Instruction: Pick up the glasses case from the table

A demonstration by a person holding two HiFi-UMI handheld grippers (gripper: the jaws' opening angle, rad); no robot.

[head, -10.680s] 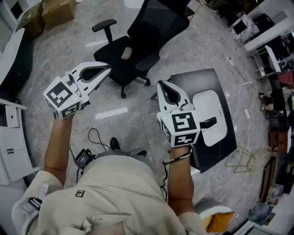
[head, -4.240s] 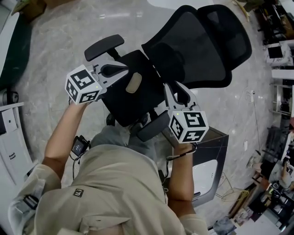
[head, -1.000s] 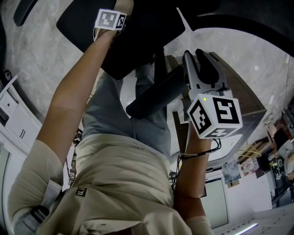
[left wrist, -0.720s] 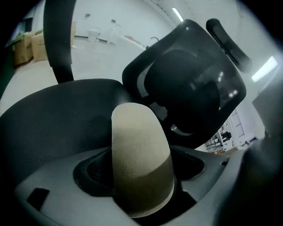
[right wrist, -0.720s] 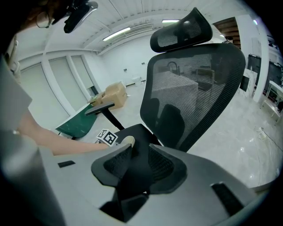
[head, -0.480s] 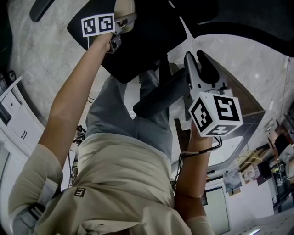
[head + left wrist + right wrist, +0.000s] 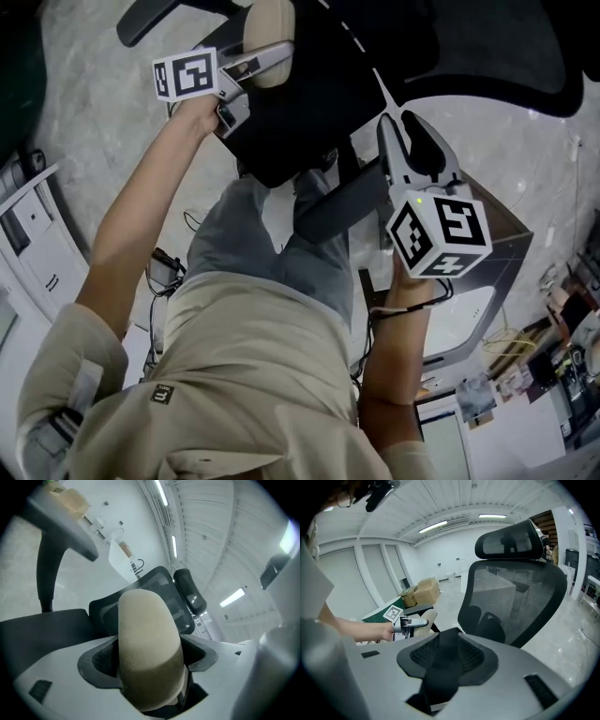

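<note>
The beige glasses case (image 7: pixel 267 23) is clamped in my left gripper (image 7: pixel 277 44), which is shut on it and holds it over the black chair seat (image 7: pixel 309 103). In the left gripper view the case (image 7: pixel 145 620) fills the gap between both jaws of the left gripper (image 7: pixel 150 660) and stands up beyond them. My right gripper (image 7: pixel 403 127) hovers to the right of the seat, its jaws shut with nothing between them (image 7: pixel 440 660). The right gripper view shows the left gripper (image 7: pixel 412 623) and the case (image 7: pixel 426 618) in the distance at the left.
A black mesh office chair stands in front of me, its backrest (image 7: pixel 511 597) and headrest (image 7: pixel 511 543) to the right. An armrest (image 7: pixel 342 202) lies under the right gripper. Cardboard boxes (image 7: pixel 422 592) sit on the marble floor (image 7: pixel 103 122). A dark table (image 7: pixel 497 272) is at the right.
My left gripper, with the case in its jaws, has drawn back from the top of the head view toward me. The right gripper has barely moved.
</note>
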